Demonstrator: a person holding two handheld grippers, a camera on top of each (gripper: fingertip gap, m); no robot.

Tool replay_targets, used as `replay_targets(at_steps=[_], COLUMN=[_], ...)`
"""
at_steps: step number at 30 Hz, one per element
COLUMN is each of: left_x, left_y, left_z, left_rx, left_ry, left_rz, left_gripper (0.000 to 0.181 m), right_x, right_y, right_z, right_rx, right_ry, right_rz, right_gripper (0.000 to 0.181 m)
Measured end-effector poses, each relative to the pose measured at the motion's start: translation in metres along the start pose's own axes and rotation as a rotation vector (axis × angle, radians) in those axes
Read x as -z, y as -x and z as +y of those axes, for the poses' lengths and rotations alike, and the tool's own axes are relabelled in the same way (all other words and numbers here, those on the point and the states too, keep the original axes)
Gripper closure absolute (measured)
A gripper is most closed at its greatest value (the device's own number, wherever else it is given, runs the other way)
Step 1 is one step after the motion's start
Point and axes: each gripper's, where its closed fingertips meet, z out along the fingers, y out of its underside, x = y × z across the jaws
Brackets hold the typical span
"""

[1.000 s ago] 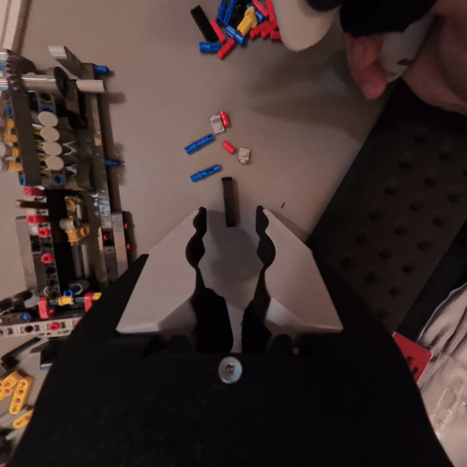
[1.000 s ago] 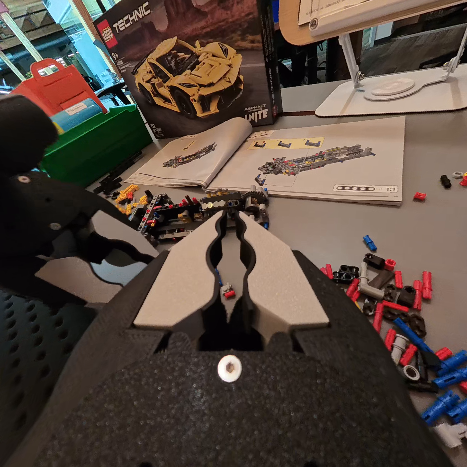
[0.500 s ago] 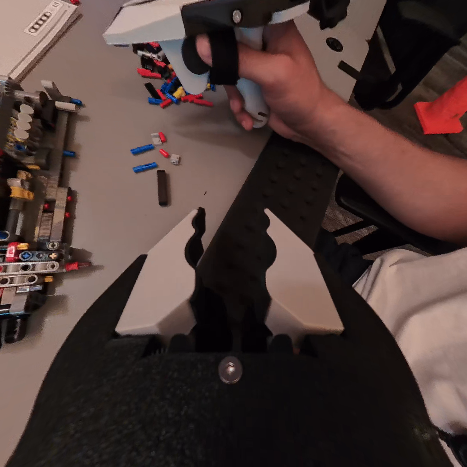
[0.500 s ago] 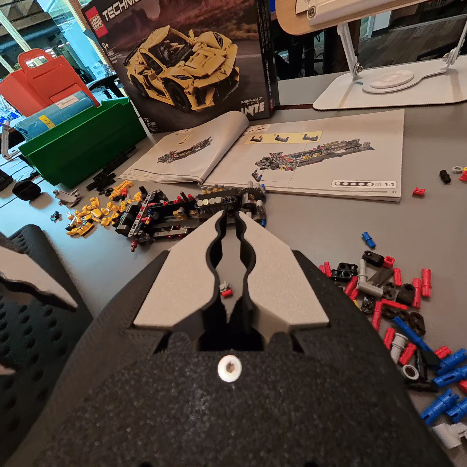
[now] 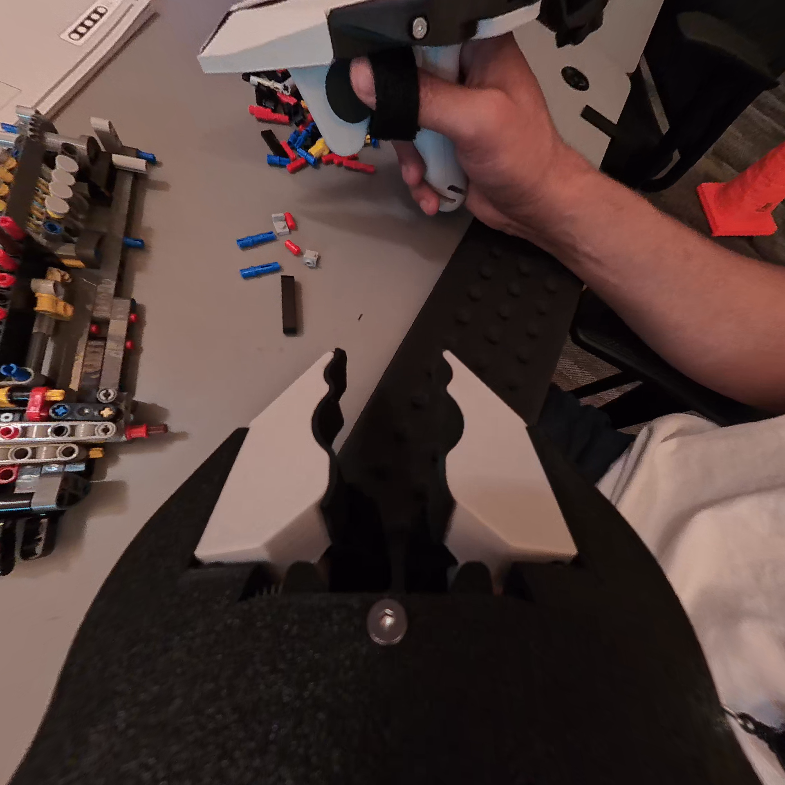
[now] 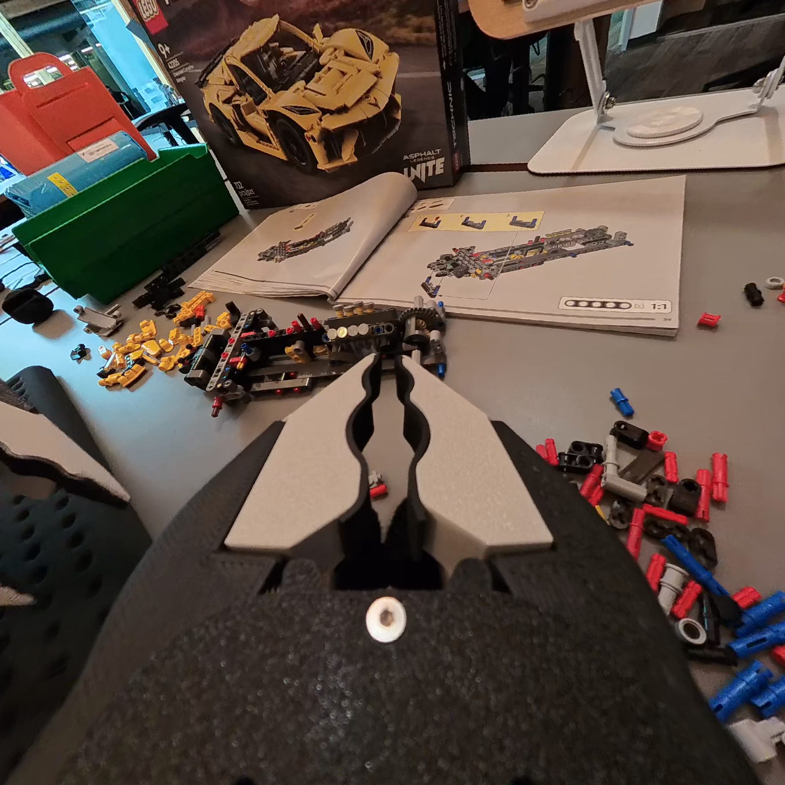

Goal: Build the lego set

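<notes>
Gaping empty, left gripper (image 5: 391,352) fingers; right gripper (image 6: 387,357) fingers nearly closed (nothing held) near chassis (image 6: 306,348).

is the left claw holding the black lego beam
No, the left claw is open and empty; the black beam lies on the table ahead.

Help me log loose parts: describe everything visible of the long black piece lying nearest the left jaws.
The black beam is a slim, straight bar of smooth dark plastic with squared ends. It lies flat on the grey table, pointing roughly away from the camera. Nothing touches it; a blue pin and a small grey piece lie just beyond it.
</notes>
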Motion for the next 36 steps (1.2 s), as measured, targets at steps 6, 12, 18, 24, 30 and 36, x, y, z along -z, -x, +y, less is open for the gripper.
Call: replay_targets(at_steps=[6, 12, 18, 24, 30, 36], left_x=[-0.001, -0.003, -0.004, -0.005, -0.005, -0.009], left_y=[-0.001, -0.001, 0.001, 0.003, 0.005, 0.011], left_z=[-0.001, 0.001, 0.001, 0.0, 0.0, 0.003], left_rx=[-0.014, -0.032, -0.032, -0.02, -0.02, -0.012], left_ry=[0.001, 0.017, 0.023, 0.019, 0.017, 0.03], left_rz=[-0.001, 0.001, -0.003, -0.002, 0.001, 0.018], left_gripper=[0.143, 0.143, 0.143, 0.143, 0.143, 0.143], right_x=[0.0, 0.002, -0.001, 0.0, -0.001, 0.002], right_y=[-0.001, -0.001, 0.001, 0.002, 0.002, 0.0], right_z=[0.0, -0.001, 0.001, 0.002, 0.002, -0.001], right_rx=[0.006, 0.006, 0.019, 0.019, 0.023, 0.013], right_ry=[-0.001, -0.009, 0.007, 0.006, 0.013, -0.005], right_rz=[0.007, 0.013, 0.004, 0.003, 0.005, 0.007], right_gripper=[0.176, 0.176, 0.176, 0.176, 0.176, 0.176])
